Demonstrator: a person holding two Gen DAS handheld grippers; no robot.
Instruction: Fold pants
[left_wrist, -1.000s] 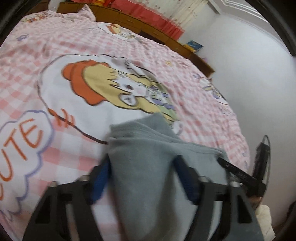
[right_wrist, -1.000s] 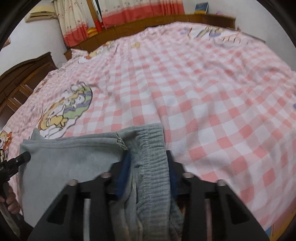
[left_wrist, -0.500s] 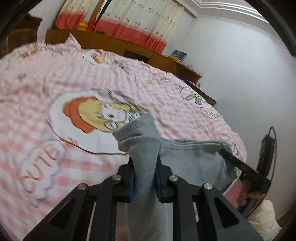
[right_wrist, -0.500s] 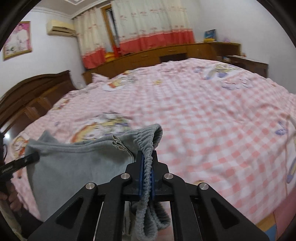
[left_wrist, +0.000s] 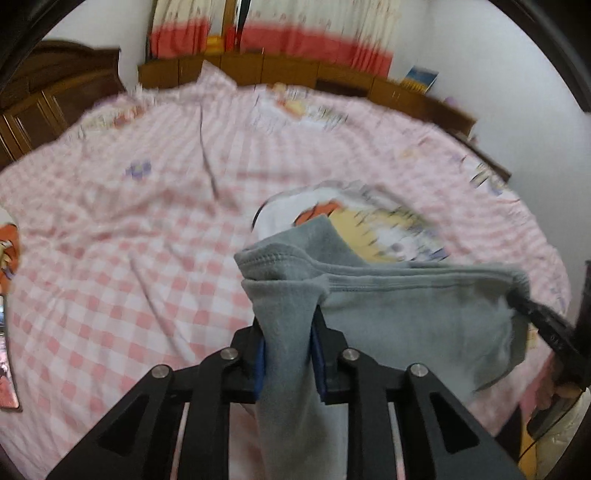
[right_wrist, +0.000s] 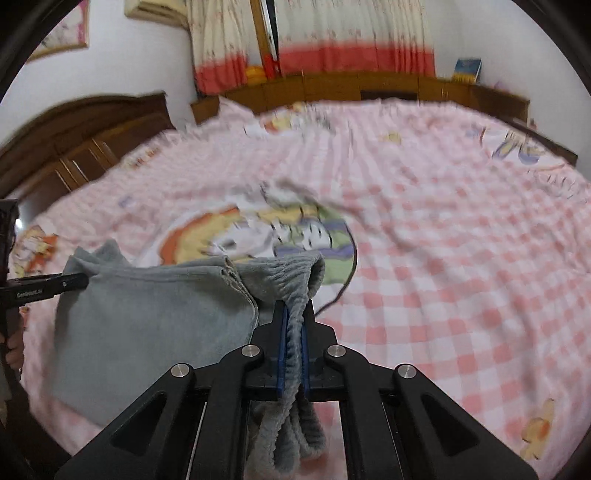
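The grey pants (left_wrist: 406, 314) hang stretched in the air between my two grippers, above the bed. My left gripper (left_wrist: 288, 332) is shut on the hem end of the pants, which bunches between the blue pads. My right gripper (right_wrist: 292, 332) is shut on the ribbed elastic waistband (right_wrist: 291, 280); the pants (right_wrist: 147, 321) spread to its left. The right gripper's tip shows at the right edge of the left wrist view (left_wrist: 546, 325), and the left gripper's tip shows at the left in the right wrist view (right_wrist: 48, 288).
The bed has a pink checked sheet (right_wrist: 461, 258) with cartoon prints (right_wrist: 266, 232). A wooden headboard (right_wrist: 74, 140) is at the left, low wooden cabinets (right_wrist: 369, 85) and curtains at the far side, a white wall (left_wrist: 535, 110) at the right.
Both grippers have lifted the pants off the bed and swung the view up and across the sheet. The left gripper closed on the hem a second ago; both hold on.
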